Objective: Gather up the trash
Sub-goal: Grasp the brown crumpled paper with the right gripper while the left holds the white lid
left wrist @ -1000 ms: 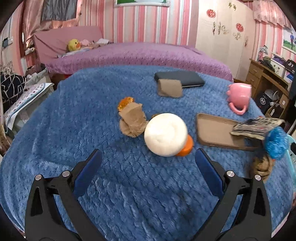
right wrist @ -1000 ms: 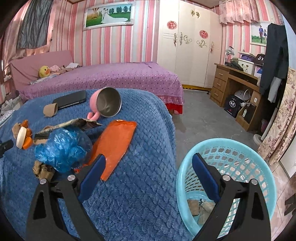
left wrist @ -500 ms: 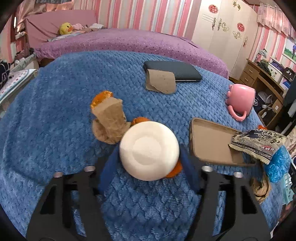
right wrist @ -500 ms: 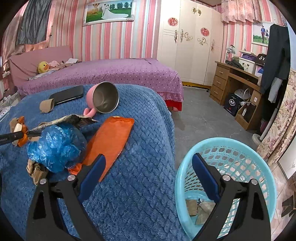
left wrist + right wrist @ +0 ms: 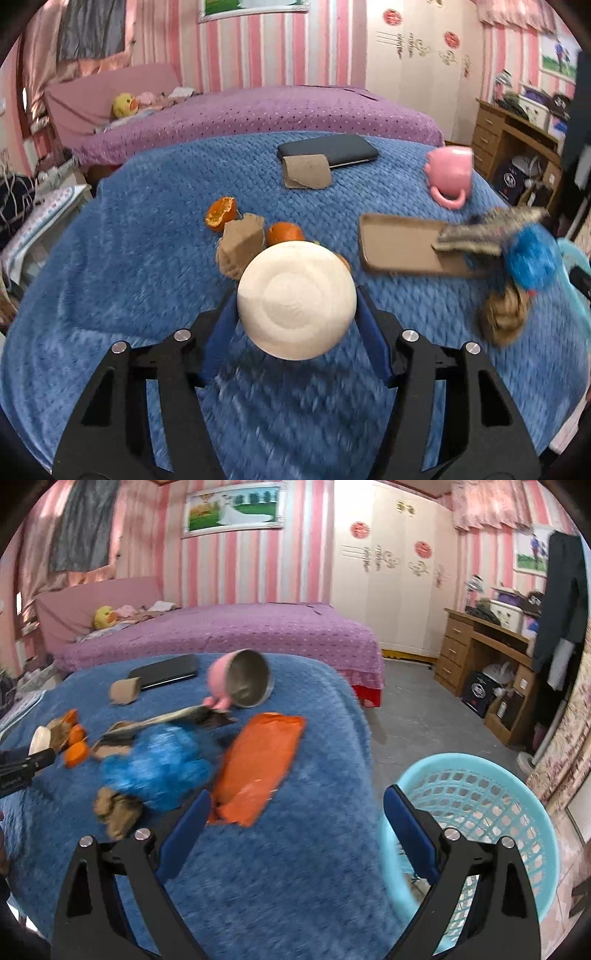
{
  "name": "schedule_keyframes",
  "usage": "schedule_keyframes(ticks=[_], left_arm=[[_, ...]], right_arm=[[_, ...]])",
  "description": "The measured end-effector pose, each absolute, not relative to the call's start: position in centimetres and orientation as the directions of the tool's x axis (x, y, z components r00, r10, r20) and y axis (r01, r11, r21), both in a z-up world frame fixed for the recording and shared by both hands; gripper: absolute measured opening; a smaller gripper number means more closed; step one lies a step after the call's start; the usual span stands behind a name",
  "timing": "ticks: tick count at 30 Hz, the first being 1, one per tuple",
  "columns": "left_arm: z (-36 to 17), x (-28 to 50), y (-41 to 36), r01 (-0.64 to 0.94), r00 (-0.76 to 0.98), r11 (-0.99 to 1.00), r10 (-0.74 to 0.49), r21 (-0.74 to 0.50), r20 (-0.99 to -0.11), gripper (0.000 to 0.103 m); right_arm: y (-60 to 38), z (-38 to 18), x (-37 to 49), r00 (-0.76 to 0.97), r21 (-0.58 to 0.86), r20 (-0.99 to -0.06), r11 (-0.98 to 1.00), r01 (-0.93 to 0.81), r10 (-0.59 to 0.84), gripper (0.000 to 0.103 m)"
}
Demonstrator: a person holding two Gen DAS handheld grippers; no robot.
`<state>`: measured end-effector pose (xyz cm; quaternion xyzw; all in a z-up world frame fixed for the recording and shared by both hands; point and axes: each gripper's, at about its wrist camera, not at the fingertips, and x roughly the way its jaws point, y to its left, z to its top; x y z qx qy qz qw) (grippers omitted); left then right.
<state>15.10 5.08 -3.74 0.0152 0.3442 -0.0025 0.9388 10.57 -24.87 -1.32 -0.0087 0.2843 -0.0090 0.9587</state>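
My left gripper [image 5: 297, 314] is shut on a white paper cup [image 5: 296, 300], seen bottom-on, held just above the blue blanket [image 5: 110, 288]. Behind it lie orange peels [image 5: 221, 214], crumpled brown paper [image 5: 242, 245] and a cardboard tube [image 5: 306, 171]. My right gripper [image 5: 295, 819] is open and empty, over the blanket's right edge beside the light-blue trash basket [image 5: 491, 812]. A crumpled blue plastic bag [image 5: 159, 764], a snack wrapper [image 5: 173, 716] and a brown paper wad [image 5: 116, 810] lie left of it.
A pink mug [image 5: 240, 681] lies on its side. An orange-brown flat tray [image 5: 260, 764] and a black tablet case [image 5: 164, 670] rest on the blanket. A purple bed [image 5: 221, 631], wardrobe and wooden desk [image 5: 491, 653] stand behind.
My left gripper moved forward, closed on the white cup and lifted it off the orange peel. My right gripper shifted slightly left, staying open.
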Motion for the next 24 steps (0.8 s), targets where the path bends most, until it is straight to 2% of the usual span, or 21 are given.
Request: schedule_keyframes(ticks=[10,20,21,23,24], left_arm=[[-4.0,11.3,7.3,-0.014,0.778,1.000,0.027,0.026,-0.628,0.061],[-4.5,11.8,8.2,-0.046,0.772,0.999,0.029,-0.011,-0.635,0.061],[-4.6,11.9,8.0,-0.043,0.771,0.999,0.029,-0.006,-0.636,0.061],[-4.7,12.0,7.7,-0.035,0.769,0.999,0.025,-0.003,-0.639,0.061],[-4.7,12.0,7.5,-0.032,0.769,0.999,0.024,-0.002,-0.639,0.061]], right_arm=[[-19.5,-3.0,9.2,0.810,-0.010,-0.573,0.987,-0.158,0.124,0.092],[-16.7,-4.2,11.6,0.777,0.071,-0.597,0.978,-0.195,0.198,0.091],[-16.3,-4.4,12.0,0.770,0.071,-0.605,0.977,-0.203,0.204,0.089],[-15.5,-4.7,12.6,0.754,0.079,-0.617,0.971,-0.224,0.224,0.078],[-15.1,-4.7,12.9,0.746,0.087,-0.620,0.967,-0.240,0.241,0.076]])
